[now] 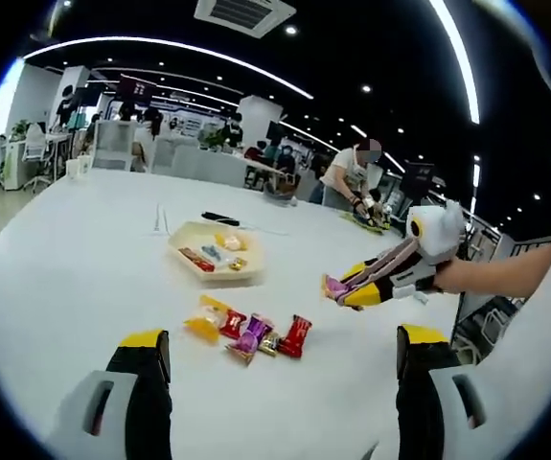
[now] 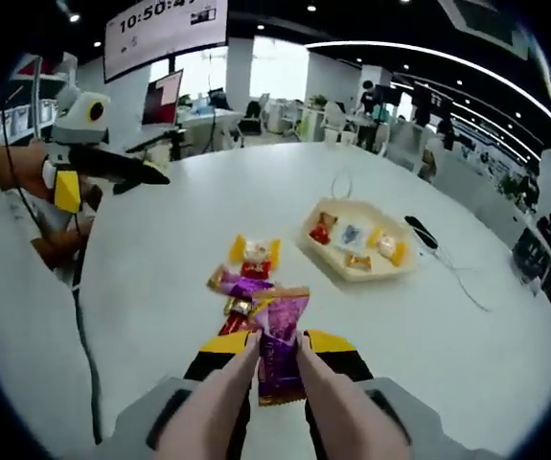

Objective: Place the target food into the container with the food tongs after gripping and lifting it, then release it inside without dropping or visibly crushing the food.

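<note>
The purple-wrapped candy (image 2: 280,347) sits between pinkish-beige tongs (image 2: 256,398); the right gripper (image 2: 277,347) is black with yellow tips. Far on the white table (image 1: 83,240), a cream tray (image 1: 216,251); nearer, red, yellow and magenta sweets (image 1: 249,333).

Partly cut-off clock digits "10:50:4" on a hanging screen (image 2: 165,27).

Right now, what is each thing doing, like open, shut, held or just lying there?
Right gripper: shut on the purple candy.
Purple candy: held between the jaws, lifted off the table.
Left gripper: open, holding nothing.
Candy pile: lying loose on the white table.
Tray: sitting flat, a few candies already inside.
</note>
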The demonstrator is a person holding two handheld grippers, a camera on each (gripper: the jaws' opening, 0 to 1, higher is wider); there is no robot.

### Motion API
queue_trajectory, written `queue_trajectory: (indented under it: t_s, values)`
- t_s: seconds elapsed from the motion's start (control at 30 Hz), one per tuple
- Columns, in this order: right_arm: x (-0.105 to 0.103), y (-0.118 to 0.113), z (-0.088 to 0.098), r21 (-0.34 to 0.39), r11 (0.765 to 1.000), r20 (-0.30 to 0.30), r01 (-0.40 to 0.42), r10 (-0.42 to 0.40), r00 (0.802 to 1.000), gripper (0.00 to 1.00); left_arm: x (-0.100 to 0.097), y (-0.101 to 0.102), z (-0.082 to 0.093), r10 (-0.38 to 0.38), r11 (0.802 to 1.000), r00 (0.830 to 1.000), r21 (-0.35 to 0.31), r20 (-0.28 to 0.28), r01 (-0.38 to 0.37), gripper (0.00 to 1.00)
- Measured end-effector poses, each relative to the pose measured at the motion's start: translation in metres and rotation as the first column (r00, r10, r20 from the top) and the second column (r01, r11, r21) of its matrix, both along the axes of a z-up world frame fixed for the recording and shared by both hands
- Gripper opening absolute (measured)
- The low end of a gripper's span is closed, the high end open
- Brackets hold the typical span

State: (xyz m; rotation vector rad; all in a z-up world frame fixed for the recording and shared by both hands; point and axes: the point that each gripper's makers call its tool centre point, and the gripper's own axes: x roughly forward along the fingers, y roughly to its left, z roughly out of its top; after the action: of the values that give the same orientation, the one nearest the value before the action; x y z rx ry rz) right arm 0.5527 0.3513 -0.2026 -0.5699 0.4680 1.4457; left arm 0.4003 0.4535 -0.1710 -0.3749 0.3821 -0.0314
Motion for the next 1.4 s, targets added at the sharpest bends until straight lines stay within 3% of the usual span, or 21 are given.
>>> queue_trajectory:
  t_s: [0.1, 0.23, 0.43, 0.5, 0.63, 0.77, 0.93, 1.1, 1.13, 1.2, 1.4]
  values:
    - [0.012, -0.003, 0.007, 0.012, 0.999, -0.025, 0.049, -0.048, 0.999, 0.2, 0.0, 0.001, 0.004, -0.009, 1.0, 1.0, 0.008, -0.021, 0.009, 0.99]
    - [0.019, -0.001, 0.014, 0.013, 1.0, 0.019, 0.024, -0.024, 1.0, 0.2, -0.003, 0.01, 0.021, 0.034, 0.999, 0.999, 0.026, 0.035, -0.035, 0.99]
    - [0.032, -0.002, 0.019, 0.022, 0.999, 0.023, 0.045, -0.046, 0.999, 0.2, -0.005, 0.007, 0.012, 0.033, 0.999, 0.999, 0.031, 0.006, -0.033, 0.99]
    - [0.032, 0.0, 0.027, 0.024, 0.999, 0.048, 0.021, -0.022, 0.999, 0.2, -0.007, 0.003, 0.02, 0.026, 0.998, 0.999, 0.057, 0.027, -0.028, 0.99]
    - [0.039, 0.002, 0.046, 0.033, 0.999, 0.113, -0.014, 0.011, 0.994, 0.2, -0.006, 0.001, 0.016, 0.027, 0.998, 0.999, 0.052, 0.025, -0.028, 0.99]
    - [0.05, -0.001, 0.059, 0.04, 0.999, 0.104, 0.007, -0.011, 0.994, 0.2, 0.001, -0.005, 0.012, -0.01, 0.999, 1.0, 0.047, -0.001, 0.01, 0.99]
    - [0.053, 0.001, 0.074, 0.02, 0.998, 0.177, -0.056, 0.052, 0.983, 0.2, 0.004, 0.002, 0.023, 0.016, 0.997, 0.999, 0.073, 0.043, -0.019, 0.99]
    - [0.059, 0.001, 0.079, 0.029, 0.998, 0.182, -0.053, 0.047, 0.982, 0.2, 0.012, -0.001, 0.022, 0.01, 0.998, 0.999, 0.06, 0.048, -0.013, 0.99]
    - [0.06, 0.002, 0.08, 0.036, 0.998, 0.16, -0.041, 0.035, 0.987, 0.2, 0.012, -0.002, 0.022, 0.009, 0.998, 0.999, 0.058, 0.047, -0.012, 0.99]
    - [0.057, 0.005, 0.081, 0.044, 0.998, 0.146, -0.051, 0.044, 0.988, 0.2, 0.013, -0.002, 0.032, 0.017, 0.998, 0.998, 0.051, 0.068, -0.021, 0.99]
    - [0.056, 0.012, 0.081, 0.027, 0.996, 0.177, -0.086, 0.079, 0.981, 0.2, 0.02, 0.002, 0.041, 0.058, 0.997, 0.992, 0.035, 0.111, -0.062, 0.99]
